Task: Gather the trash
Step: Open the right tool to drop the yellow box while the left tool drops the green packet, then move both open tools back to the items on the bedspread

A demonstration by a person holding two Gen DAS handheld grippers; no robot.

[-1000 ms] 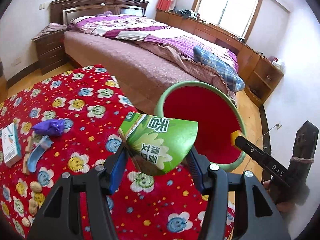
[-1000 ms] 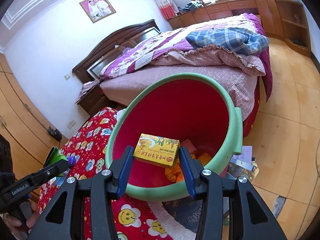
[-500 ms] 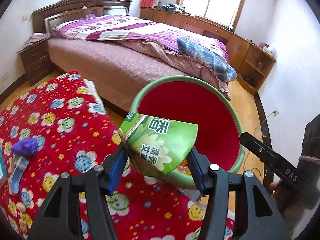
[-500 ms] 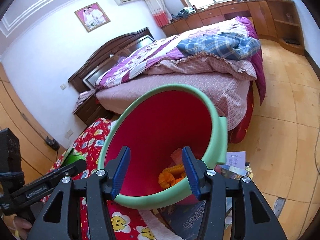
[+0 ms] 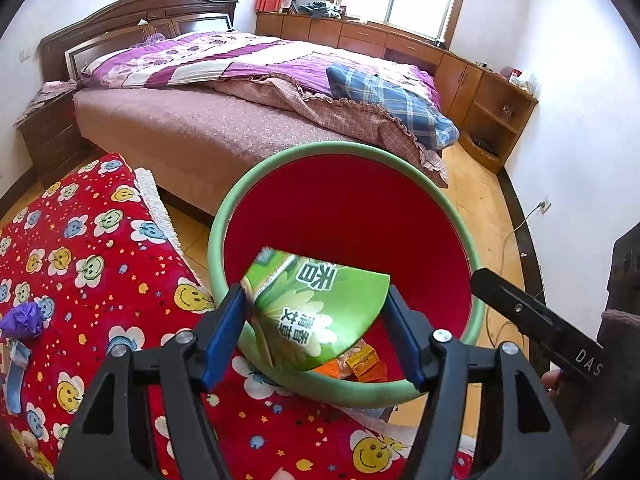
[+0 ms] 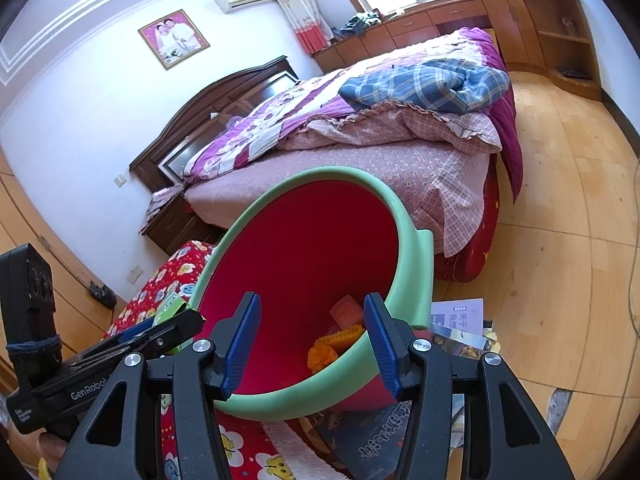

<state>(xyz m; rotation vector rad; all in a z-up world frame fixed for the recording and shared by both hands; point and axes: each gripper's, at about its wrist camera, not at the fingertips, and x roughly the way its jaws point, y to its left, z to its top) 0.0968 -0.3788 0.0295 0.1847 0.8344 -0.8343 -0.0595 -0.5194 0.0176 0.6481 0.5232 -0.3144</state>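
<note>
Left gripper (image 5: 316, 320): my jaws are clamped on a flattened green carton (image 5: 320, 312) printed with Chinese characters, blue pads pressing its two edges. One second ago the carton hung over the red smiley-face blanket (image 5: 100, 260) with the bin beyond it; now it sits above the bin's near rim, its upper part framed by the red interior.

Right gripper (image 6: 312, 340): my jaws stand wide apart with nothing between the pads. One second ago they held a yellow cake box over the bin; half a second ago they were already empty. That box cannot be made out in the bin now.

Trash bin (image 5: 224, 216): red inside, pale green rim, standing on the floor just right of the blanket's fringed edge and near the bed (image 5: 208, 128). It fills more of the left view than before. Orange and yellow wrappers (image 6: 332, 344) lie at its bottom.

Blanket, left part: a purple crumpled wrapper (image 5: 24, 318) and a blue strip (image 5: 14, 380) remain there, now at the far left edge of the view.

Floor to the right of the bin: printed papers and booklets (image 6: 460, 320), one pale leaflet leaning beside the rim.

Far side: wooden cabinets (image 5: 460, 68) beneath the window.
</note>
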